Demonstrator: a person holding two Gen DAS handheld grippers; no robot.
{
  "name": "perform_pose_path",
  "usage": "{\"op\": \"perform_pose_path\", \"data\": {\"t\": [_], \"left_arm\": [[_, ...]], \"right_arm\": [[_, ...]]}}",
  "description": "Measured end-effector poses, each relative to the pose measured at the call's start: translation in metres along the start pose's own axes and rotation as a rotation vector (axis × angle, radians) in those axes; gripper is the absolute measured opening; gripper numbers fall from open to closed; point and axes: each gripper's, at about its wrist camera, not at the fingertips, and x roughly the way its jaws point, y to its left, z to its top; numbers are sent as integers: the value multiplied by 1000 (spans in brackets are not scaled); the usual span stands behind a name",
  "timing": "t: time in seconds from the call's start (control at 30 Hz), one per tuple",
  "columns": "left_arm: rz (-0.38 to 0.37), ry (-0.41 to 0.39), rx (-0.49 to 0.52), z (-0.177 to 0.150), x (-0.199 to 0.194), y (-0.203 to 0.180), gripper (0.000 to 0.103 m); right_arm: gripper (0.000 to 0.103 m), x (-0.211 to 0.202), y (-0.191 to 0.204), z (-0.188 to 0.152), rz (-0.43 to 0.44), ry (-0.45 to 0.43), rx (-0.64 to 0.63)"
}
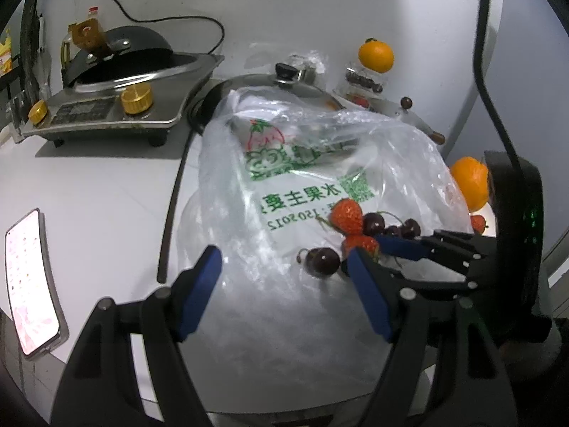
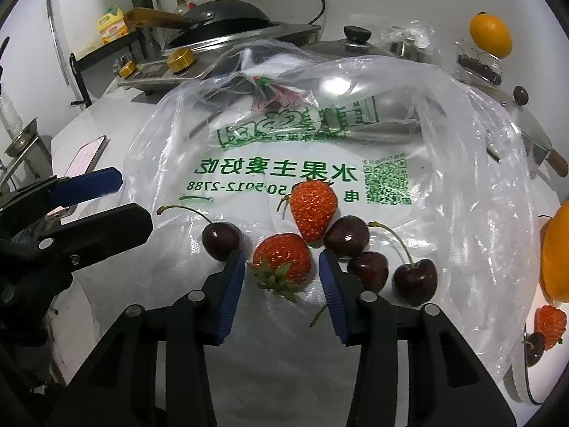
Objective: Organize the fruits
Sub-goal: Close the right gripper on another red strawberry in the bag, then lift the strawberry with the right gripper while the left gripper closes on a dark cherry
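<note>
Strawberries, 2 of them, lie on a clear plastic bag (image 2: pixel 355 142) with green print, spread on the white countertop (image 1: pixel 89 195). Near strawberry (image 2: pixel 282 259) sits between my right gripper (image 2: pixel 282 267) fingers, leafy cap toward me. Blue pads flank it on both sides with a thin gap visible each side; not pressing yet. Far strawberry (image 2: pixel 313 210) lies just behind it, tip toward me.

4 dark cherries around them: 1 stemmed cherry (image 2: pixel 221 240) touching the tip of my right gripper's left finger, 3 more in a cluster (image 2: pixel 370 259) just beside the other finger.

My left gripper (image 1: pixel 284 270) hovers over the bag with fingers spread wide, nothing between them. 1 cherry lies just ahead of its gap.

An orange (image 1: pixel 471 183) rests beyond the bag's right edge, another strawberry (image 2: pixel 550 323) and cherry near it. A second orange (image 2: pixel 490 35) is perched on a glass jar at the back. Phone (image 1: pixel 30 281) lies on the left of the counter, screen lit. Stove with wok (image 1: pixel 117 82) stands at the back left.
</note>
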Motion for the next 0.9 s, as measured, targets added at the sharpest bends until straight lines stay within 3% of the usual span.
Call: {"op": "perform_pose_path", "data": {"t": [0.13, 0.43, 0.9], "left_arm": [[14, -2, 3, 0, -2, -1, 75], [24, -18, 31, 4, -10, -11, 75], [5, -78, 119, 21, -20, -52, 75]], "right_arm": [[35, 3, 0, 0, -3, -4, -7], [35, -21, -4, 2, 22, -64, -9], [35, -75, -36, 0, -14, -179, 35]]}}
